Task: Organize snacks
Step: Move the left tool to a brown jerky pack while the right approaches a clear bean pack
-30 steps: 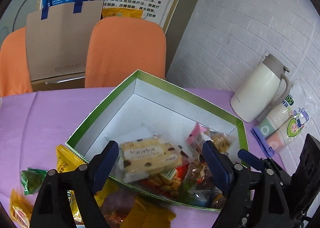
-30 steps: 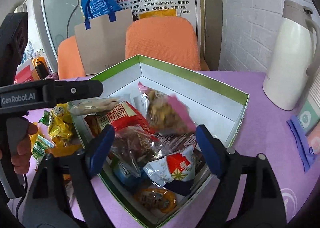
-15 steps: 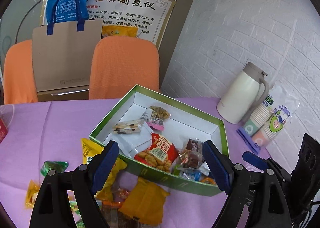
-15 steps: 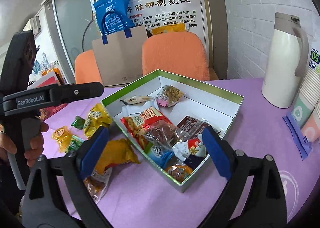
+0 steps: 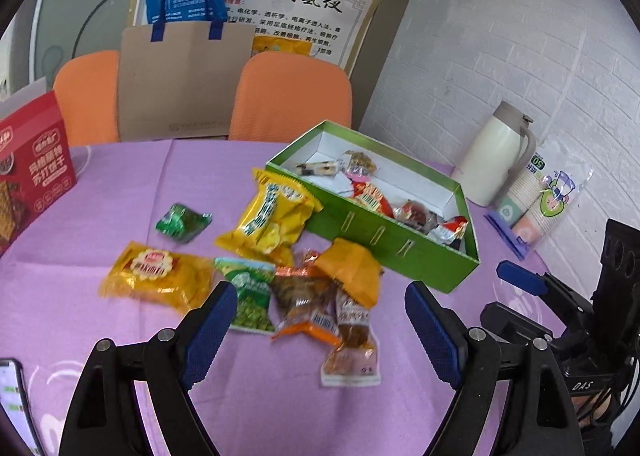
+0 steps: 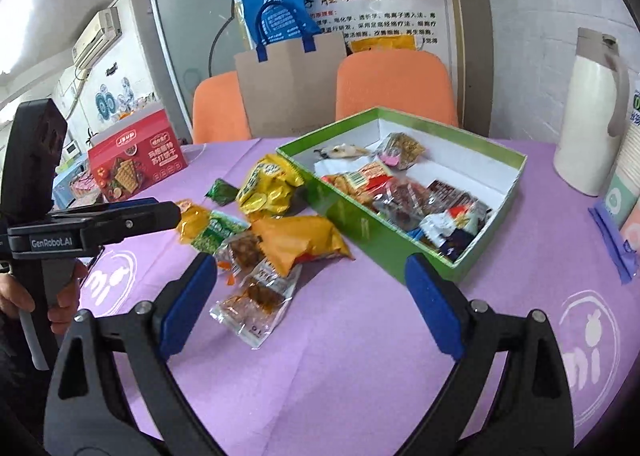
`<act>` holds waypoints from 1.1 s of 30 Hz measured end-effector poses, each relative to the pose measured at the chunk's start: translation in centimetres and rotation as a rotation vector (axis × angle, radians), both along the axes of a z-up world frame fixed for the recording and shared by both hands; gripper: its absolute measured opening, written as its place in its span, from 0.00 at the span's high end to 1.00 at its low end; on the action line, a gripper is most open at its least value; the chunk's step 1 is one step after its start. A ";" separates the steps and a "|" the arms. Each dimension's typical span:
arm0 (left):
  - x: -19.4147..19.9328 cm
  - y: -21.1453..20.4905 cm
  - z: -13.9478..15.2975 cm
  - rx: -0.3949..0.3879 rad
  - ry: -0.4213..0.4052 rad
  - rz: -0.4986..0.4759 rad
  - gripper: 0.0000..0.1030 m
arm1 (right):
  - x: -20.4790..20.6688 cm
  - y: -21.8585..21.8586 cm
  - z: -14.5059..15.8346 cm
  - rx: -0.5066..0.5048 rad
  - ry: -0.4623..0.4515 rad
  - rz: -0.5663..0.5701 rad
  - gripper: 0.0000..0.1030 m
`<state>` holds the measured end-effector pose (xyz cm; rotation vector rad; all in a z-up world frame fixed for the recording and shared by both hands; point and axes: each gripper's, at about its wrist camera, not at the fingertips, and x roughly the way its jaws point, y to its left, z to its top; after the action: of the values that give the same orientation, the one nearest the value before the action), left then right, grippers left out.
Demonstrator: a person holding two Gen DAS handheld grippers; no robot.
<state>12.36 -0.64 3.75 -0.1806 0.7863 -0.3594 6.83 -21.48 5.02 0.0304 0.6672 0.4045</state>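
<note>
The green box (image 5: 384, 244) sits right of centre in the left wrist view, open-topped with a white lining, and it already holds a loose jumble of packets along its near side, a red-labelled one (image 6: 360, 180) among them; I judge the sorting roughly half done. Left outside, in a cluster touching or just beside the box's left wall, are a puffy yellow bag (image 5: 272, 216), an orange packet (image 5: 352, 272), a clear-wrapped brown snack (image 5: 352, 340), a green pea packet (image 5: 248, 296), a flat yellow biscuit pack (image 5: 160, 272) and, a little apart toward the upper left, a small dark green sachet (image 5: 180, 222). The wrappers look crinkly and light, likely to slip. The left gripper (image 5: 316, 328) hangs over the near end of the cluster with its tongs wide apart and empty; the right gripper (image 6: 312, 296) likewise stands spread, holding nothing. All rests on a purple tablecloth (image 6: 360, 376), with a cream thermos (image 5: 492, 156) at right.
</note>
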 end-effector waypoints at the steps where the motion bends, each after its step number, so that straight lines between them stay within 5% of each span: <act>1: -0.4 0.6 -0.6 -0.003 0.012 0.010 0.15 | 0.2 0.5 -0.7 -0.009 0.021 0.008 0.08; 14: -3.5 6.1 -3.8 -0.039 0.050 0.065 0.15 | 4.4 7.4 -6.9 -0.111 0.196 0.102 0.26; 16: -3.5 6.0 -3.8 -0.040 0.048 0.053 0.15 | 5.0 7.4 -7.5 -0.119 0.214 0.096 0.40; 19: -3.3 5.5 -3.9 -0.037 0.047 0.025 0.15 | 5.3 6.5 -8.1 -0.079 0.251 0.103 0.49; 33: -1.6 2.0 -5.1 -0.016 0.091 -0.053 0.15 | 1.2 1.6 -6.4 -0.091 0.212 0.092 0.52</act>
<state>10.75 1.33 -1.31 -0.1922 0.8799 -0.4098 8.05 -19.86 -1.33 -0.0444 0.8985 0.4628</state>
